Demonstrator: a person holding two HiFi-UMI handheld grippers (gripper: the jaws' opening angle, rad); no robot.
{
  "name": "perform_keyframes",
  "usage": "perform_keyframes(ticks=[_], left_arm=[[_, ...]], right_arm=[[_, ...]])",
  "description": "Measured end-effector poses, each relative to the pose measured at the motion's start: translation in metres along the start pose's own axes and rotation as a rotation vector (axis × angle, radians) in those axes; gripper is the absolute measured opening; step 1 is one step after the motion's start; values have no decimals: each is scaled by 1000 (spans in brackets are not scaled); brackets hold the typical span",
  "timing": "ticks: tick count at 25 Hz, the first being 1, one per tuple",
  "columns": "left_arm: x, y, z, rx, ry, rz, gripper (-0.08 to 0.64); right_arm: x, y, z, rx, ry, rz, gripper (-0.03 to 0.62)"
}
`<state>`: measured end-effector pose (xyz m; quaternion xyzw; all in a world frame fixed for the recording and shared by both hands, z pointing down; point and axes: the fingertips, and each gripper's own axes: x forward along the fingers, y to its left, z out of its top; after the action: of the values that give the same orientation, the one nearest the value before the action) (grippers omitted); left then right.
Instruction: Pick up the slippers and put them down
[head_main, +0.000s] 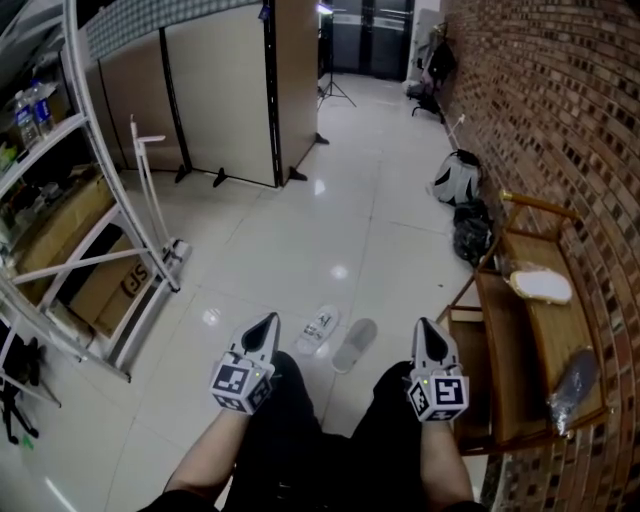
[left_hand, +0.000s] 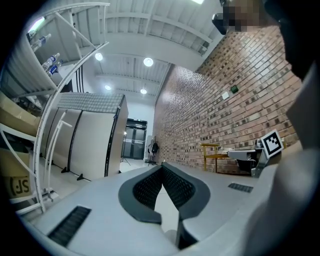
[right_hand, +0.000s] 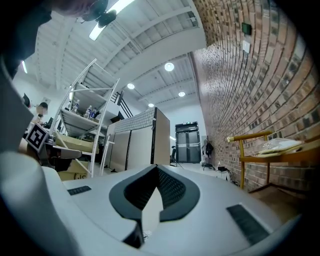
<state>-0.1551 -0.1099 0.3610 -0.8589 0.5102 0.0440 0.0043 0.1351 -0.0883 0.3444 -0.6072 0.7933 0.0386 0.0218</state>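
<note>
Two slippers lie side by side on the white tile floor in the head view: a white one (head_main: 318, 329) and a grey one (head_main: 354, 345) to its right. My left gripper (head_main: 268, 321) hovers above the person's left knee, left of the white slipper, its jaws shut with nothing between them. My right gripper (head_main: 427, 325) is held over the right knee, right of the grey slipper, jaws shut and empty too. In the left gripper view the left gripper (left_hand: 162, 165) points level down the room, and the right gripper (right_hand: 156, 167) does likewise in the right gripper view. Neither gripper view shows the slippers.
A wooden bench (head_main: 528, 335) runs along the brick wall at right, carrying a white bundle (head_main: 541, 285) and a grey item (head_main: 573, 385). White metal shelving (head_main: 75, 250) with cardboard boxes stands at left. Folding partitions (head_main: 220, 90) and bags (head_main: 458, 180) are farther down the room.
</note>
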Motion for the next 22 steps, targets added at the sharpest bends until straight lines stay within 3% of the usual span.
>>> perform_keyframes(ticks=[22], left_arm=[[1, -5, 6, 2, 4, -1, 3]], right_arm=[[1, 2, -1, 22, 13, 9, 8]])
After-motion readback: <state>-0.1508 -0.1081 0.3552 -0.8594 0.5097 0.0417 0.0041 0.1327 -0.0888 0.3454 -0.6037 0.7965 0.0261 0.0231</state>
